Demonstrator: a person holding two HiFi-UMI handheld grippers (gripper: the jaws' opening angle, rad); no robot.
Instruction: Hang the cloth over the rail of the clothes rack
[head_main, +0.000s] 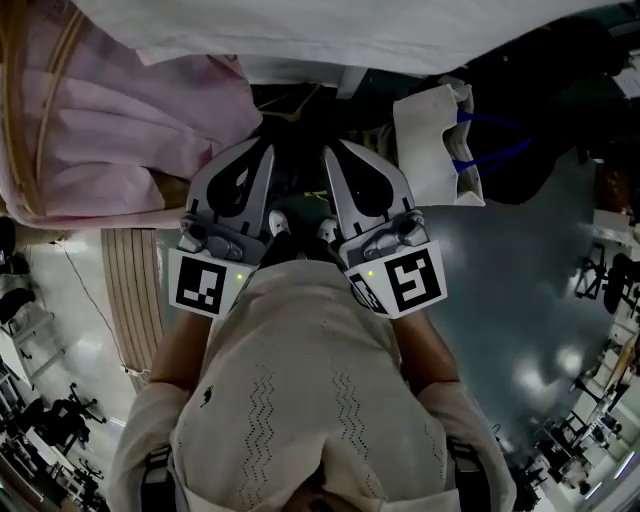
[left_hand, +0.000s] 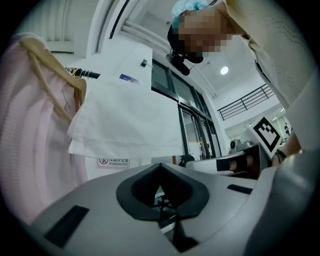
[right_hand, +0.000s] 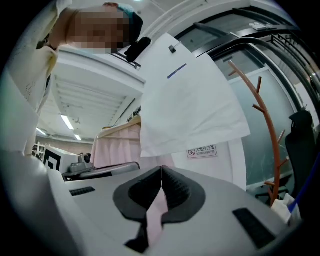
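Two claws, left claw (head_main: 260, 155) and right claw (head_main: 334, 155), are pinched together and empty. At twelve o'clock the white cloth (head_main: 380, 35) hangs draped. They should probably pull back straight, staying clear of its hem.

Left gripper (head_main: 250, 155) and right gripper (head_main: 345, 155) are held side by side, close in front of the person. Their tips point away and converge slightly. On both, the jaws are closed with the pads meeting at the tip, and nothing is clamped between them. Left marker cube (head_main: 207, 283) and right marker cube (head_main: 412, 280) face upward. Left forearm (head_main: 185, 350) and right forearm (head_main: 435, 352) are bare and kept near the sides.
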